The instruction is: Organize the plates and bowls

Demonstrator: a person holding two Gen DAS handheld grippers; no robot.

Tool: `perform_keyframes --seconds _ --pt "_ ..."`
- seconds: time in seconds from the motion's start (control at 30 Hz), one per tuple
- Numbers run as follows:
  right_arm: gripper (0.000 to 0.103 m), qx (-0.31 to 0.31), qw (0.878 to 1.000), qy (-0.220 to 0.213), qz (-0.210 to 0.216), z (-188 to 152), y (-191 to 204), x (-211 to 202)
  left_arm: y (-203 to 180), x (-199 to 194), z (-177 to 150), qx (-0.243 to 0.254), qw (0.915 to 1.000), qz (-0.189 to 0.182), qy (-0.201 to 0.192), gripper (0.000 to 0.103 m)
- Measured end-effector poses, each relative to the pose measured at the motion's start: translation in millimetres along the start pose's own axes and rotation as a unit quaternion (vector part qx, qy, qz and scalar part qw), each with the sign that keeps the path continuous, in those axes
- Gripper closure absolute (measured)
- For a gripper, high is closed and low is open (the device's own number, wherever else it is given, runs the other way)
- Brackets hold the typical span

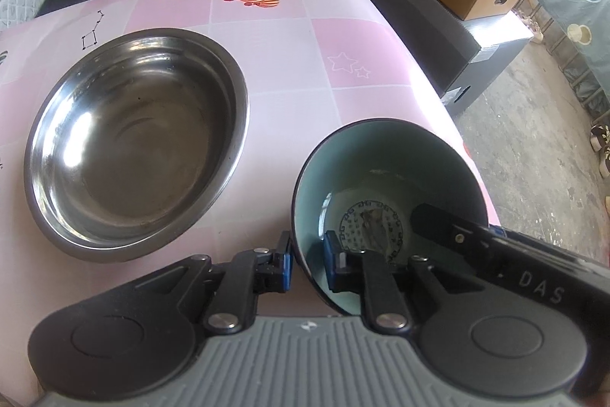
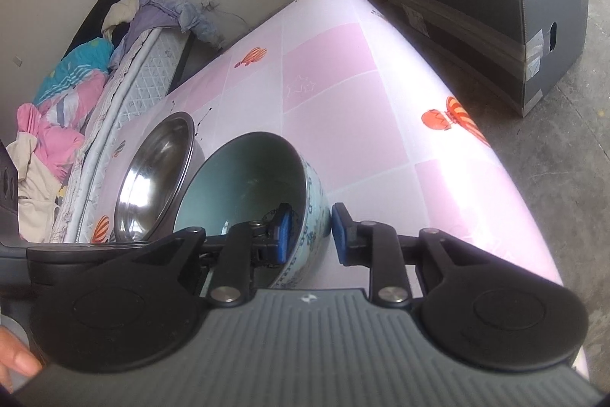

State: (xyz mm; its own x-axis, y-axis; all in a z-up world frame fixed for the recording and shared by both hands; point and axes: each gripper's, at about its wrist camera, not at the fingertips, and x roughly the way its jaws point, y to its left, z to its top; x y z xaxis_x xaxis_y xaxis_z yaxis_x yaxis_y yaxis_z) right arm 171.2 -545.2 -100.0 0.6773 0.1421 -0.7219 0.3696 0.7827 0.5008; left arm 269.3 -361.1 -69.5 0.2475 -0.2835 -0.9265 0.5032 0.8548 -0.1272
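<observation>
**Both grippers straddling the rim of the ceramic bowl, steel bowl to the left**

Currently my left gripper (image 1: 309,264) straddles the near-left rim of the ceramic bowl (image 1: 385,178): one blue pad lies outside the wall, the other inside, with a visible gap at the inner pad, so I judge the jaws narrowly apart and not pressing. My right gripper (image 2: 310,235) straddles the opposite rim of the same bowl (image 2: 244,185); its inner pad sits against the glazed interior, while the outer pad stands clear of the patterned wall, so this grasp too is slack. The ceramic bowl rests on the pink table (image 1: 289,37) near its right edge. The steel bowl (image 1: 137,140) sits just beside it to the left, apart in the left wrist view, though whether the rims touch I cannot tell from the right wrist view. The decisive relation is lateral: the steel bowl, wider and shallower, lies on my left gripper's side, so nesting the ceramic bowl inside it would probably call for a leftward carry.
</observation>
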Motion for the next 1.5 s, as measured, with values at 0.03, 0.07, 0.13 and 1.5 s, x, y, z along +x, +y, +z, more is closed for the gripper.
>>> perform_keyframes --seconds 0.03,0.07,0.13,1.5 --pt "0.081 -0.004 1.000 -0.001 -0.002 -1 1 1 0 0 0 0.000 1.0000 0.001 -0.001 0.085" --pt "0.081 -0.008 1.000 -0.001 -0.005 -2 3 2 -1 0 0 0.001 1.0000 0.002 -0.002 0.086" --pt "0.082 -0.020 1.000 -0.003 -0.013 -4 7 4 -2 -1 -1 0.002 1.0000 0.005 -0.003 0.086" --pt "0.085 -0.110 0.994 -0.020 0.016 31 117 -4 83 -93 17 -0.075 0.9931 0.015 -0.088 0.085"
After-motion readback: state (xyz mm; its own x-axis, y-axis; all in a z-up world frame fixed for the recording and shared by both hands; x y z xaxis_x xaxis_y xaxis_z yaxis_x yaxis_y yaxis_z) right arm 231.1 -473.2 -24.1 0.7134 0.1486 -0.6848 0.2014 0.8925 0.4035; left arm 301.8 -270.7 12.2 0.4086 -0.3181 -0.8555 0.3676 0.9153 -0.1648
